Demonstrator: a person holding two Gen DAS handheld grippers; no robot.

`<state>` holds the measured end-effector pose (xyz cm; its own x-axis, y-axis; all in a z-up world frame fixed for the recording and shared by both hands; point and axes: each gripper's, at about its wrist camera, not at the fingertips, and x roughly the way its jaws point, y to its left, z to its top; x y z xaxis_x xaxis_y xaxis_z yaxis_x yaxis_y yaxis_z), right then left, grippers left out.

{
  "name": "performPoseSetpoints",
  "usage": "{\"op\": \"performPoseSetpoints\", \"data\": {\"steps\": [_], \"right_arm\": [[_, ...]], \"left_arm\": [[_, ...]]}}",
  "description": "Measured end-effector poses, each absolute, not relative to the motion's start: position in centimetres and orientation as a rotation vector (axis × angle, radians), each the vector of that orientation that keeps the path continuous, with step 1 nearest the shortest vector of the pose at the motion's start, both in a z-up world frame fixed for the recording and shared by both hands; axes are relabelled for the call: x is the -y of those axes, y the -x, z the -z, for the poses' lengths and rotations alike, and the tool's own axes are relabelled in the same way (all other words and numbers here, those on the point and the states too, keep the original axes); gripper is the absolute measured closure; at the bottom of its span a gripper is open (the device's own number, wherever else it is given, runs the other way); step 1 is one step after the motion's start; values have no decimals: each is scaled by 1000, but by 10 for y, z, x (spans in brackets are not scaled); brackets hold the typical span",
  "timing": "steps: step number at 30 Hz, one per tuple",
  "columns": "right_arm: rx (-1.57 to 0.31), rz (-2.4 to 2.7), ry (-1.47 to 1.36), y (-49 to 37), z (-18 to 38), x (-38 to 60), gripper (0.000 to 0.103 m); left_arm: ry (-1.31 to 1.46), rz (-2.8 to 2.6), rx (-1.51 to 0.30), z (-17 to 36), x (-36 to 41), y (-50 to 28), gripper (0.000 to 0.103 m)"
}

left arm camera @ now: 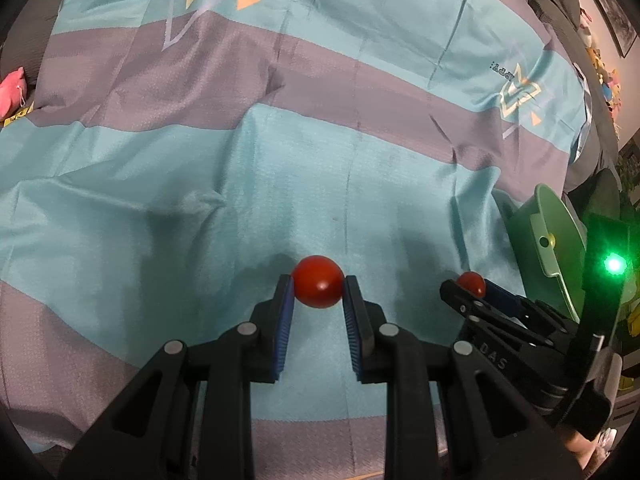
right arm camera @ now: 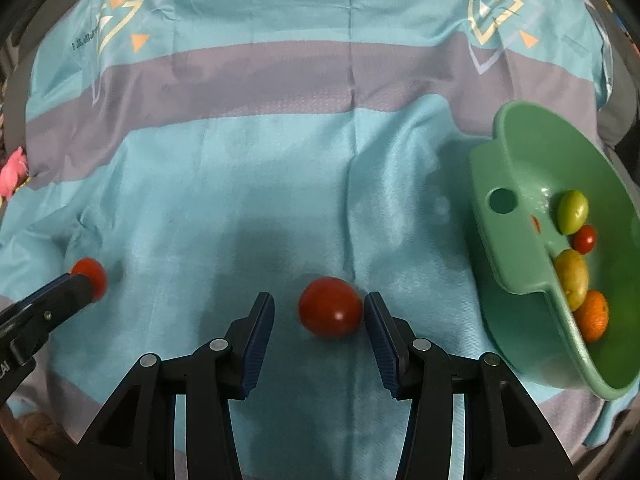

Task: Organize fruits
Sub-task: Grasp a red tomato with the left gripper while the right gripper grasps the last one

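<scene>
My left gripper (left arm camera: 318, 284) is shut on a red tomato (left arm camera: 318, 282) at its fingertips, low over the blue and grey cloth. My right gripper (right arm camera: 319, 306) is open around a second red tomato (right arm camera: 330, 307) that lies on the cloth; the tomato touches the right pad and a gap shows on the left. The second tomato also shows in the left wrist view (left arm camera: 472, 282), and the first in the right wrist view (right arm camera: 90, 274). A green bowl (right arm camera: 516, 256) at the right holds two green fruits, a small red tomato and an orange.
The striped cloth (right arm camera: 280, 160) covers the whole work surface, with folds at the left. A pink soft object (left arm camera: 12, 92) lies at the far left edge. The bowl also shows in the left wrist view (left arm camera: 556, 236), beside the right gripper's green light.
</scene>
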<state>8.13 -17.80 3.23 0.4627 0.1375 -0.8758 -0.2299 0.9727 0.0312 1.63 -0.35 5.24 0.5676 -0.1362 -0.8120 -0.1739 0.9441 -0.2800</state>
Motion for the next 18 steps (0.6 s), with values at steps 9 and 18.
{"op": "performPoseSetpoints", "data": {"steps": [9,18], "right_arm": [[-1058,-258,74,-80,-34,181,71],[-883,-289,-35,-64,-93,214,71]], "left_arm": [[323,-8,-953,-64,16,-17,79],[270,53,-871,-97,45,-18,79]]}}
